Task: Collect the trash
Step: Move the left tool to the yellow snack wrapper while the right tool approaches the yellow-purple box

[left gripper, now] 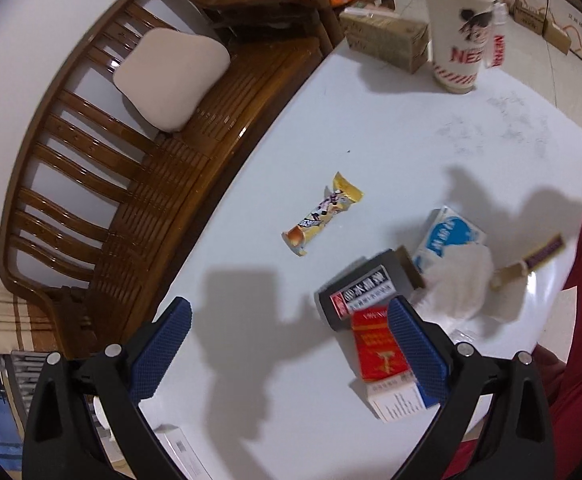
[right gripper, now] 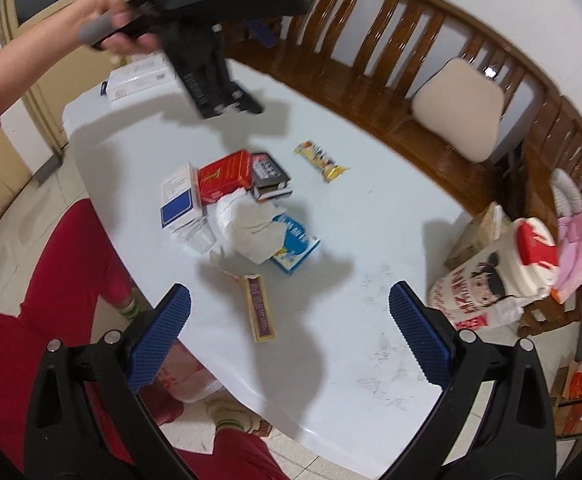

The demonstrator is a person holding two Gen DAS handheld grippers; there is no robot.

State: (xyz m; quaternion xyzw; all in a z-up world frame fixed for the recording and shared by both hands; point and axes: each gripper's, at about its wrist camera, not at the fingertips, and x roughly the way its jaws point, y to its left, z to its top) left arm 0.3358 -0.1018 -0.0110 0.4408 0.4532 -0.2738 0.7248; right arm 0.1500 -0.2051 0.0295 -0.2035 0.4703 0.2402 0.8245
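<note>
Trash lies on a white table [left gripper: 471,152] [right gripper: 363,208]: a yellow snack wrapper [left gripper: 323,214] [right gripper: 322,160], a dark grey box [left gripper: 361,288] [right gripper: 269,176], a red cigarette pack [left gripper: 373,344] [right gripper: 223,176], a white and blue box [left gripper: 401,400] [right gripper: 179,200], a blue and white packet [left gripper: 449,236] [right gripper: 297,246], crumpled white tissue [left gripper: 465,280] [right gripper: 247,226] and a long purple and tan carton [left gripper: 531,262] [right gripper: 259,308]. My left gripper [left gripper: 289,344] is open above the table, left of the red pack; it also shows from the right wrist view [right gripper: 235,100]. My right gripper [right gripper: 289,330] is open above the purple carton.
A white bin with a red lid [left gripper: 457,24] [right gripper: 503,276] stands at the table's far end, beside a cardboard box [left gripper: 385,38]. A wooden bench [left gripper: 163,160] [right gripper: 391,92] with a beige cushion [left gripper: 169,76] [right gripper: 459,108] runs along the table. My red-clad legs [right gripper: 51,300] are at the near edge.
</note>
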